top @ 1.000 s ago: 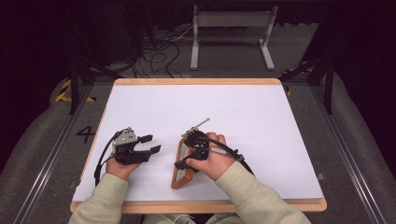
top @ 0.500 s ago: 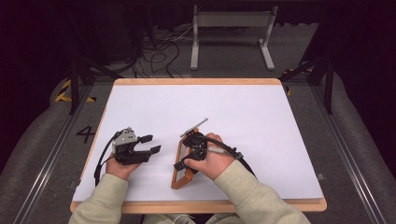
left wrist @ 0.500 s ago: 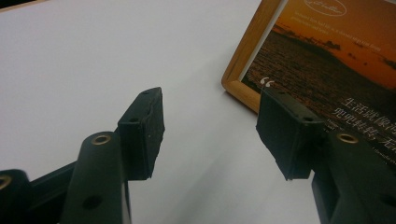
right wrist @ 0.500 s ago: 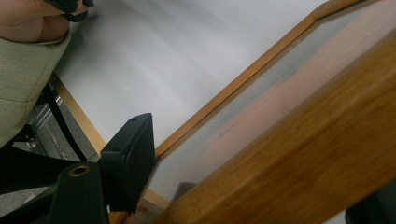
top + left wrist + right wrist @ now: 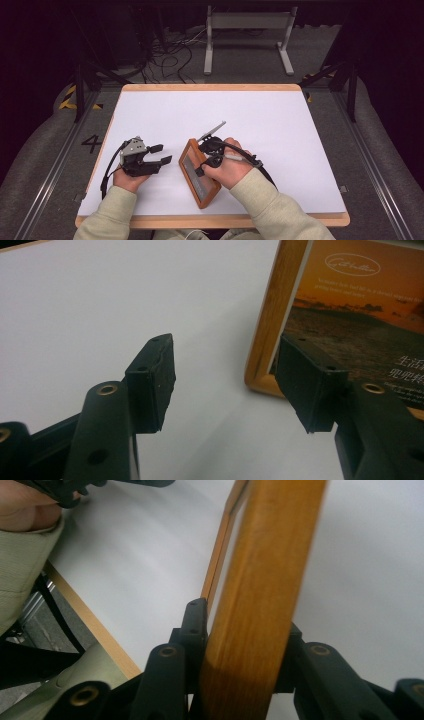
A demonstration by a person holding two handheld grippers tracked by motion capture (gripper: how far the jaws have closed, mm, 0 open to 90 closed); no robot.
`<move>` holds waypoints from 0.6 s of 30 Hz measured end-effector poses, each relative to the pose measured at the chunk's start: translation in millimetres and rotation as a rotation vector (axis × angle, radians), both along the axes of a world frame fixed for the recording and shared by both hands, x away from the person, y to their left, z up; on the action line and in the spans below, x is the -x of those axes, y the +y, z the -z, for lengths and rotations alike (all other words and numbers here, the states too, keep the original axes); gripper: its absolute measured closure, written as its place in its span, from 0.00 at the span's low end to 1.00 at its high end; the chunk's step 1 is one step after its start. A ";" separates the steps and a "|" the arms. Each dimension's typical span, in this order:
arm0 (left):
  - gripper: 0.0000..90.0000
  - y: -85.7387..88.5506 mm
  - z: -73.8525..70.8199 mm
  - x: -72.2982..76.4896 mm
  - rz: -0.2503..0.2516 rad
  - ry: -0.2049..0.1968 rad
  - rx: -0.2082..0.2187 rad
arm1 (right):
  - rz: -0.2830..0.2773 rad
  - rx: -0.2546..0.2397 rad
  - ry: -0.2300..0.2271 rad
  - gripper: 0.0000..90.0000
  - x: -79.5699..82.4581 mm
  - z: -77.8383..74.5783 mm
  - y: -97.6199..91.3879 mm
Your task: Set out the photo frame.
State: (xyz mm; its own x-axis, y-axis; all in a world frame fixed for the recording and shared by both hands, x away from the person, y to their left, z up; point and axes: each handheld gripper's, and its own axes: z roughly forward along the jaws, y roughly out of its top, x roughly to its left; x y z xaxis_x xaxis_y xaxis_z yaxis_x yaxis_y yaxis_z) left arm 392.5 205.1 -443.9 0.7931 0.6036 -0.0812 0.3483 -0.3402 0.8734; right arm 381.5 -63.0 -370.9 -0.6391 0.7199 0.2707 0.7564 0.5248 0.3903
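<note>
Here we see the right gripper (image 5: pixel 206 159), jaws just closing, clamped on the edge of the wooden frame (image 5: pixel 199 175), which sits tilted on the white table (image 5: pixel 280 130) near the front edge. Our left gripper (image 5: pixel 159 154) rests just left of it, jaws apart, holding nothing.

Left hand-held gripper (image 5: pixel 159 154): black body, grey three-cornered plate on top, black cable looping off at 7 o'clock. Jaw arms rounded, matte black, each with a brass-ringed hole; pads blocky, with small screw holes along the edge. Right hand-held gripper (image 5: pixel 204 156): black, thin grey bar sticking out at 1 o'clock, thick black cable trailing to 4 o'clock with a pale fitting on it. Sleeves (image 5: pixel 107 215): pale beige knit, ribbed cuffs, both arms.
</note>
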 end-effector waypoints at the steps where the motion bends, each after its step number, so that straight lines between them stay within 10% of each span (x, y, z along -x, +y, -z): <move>1: 0.46 0.0 0.1 0.2 -0.003 0.004 0.003 | -0.012 0.004 -0.004 0.78 -0.3 -1.1 -0.5; 12: 0.46 2.3 0.3 0.9 -0.010 0.002 0.004 | -0.123 0.020 -0.049 0.79 -8.5 -23.7 -16.4; 18: 0.46 4.9 1.0 2.5 -0.020 0.003 0.004 | -0.298 0.040 -0.128 0.79 -17.8 -41.5 -28.0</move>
State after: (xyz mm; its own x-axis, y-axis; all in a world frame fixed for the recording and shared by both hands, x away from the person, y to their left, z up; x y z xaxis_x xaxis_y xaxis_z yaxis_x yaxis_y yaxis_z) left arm 390.0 210.0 -444.9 0.7805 0.6192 -0.0863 0.3578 -0.3294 0.8738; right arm 399.3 -91.0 -329.4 -0.8504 0.5043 0.1503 0.5134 0.7326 0.4469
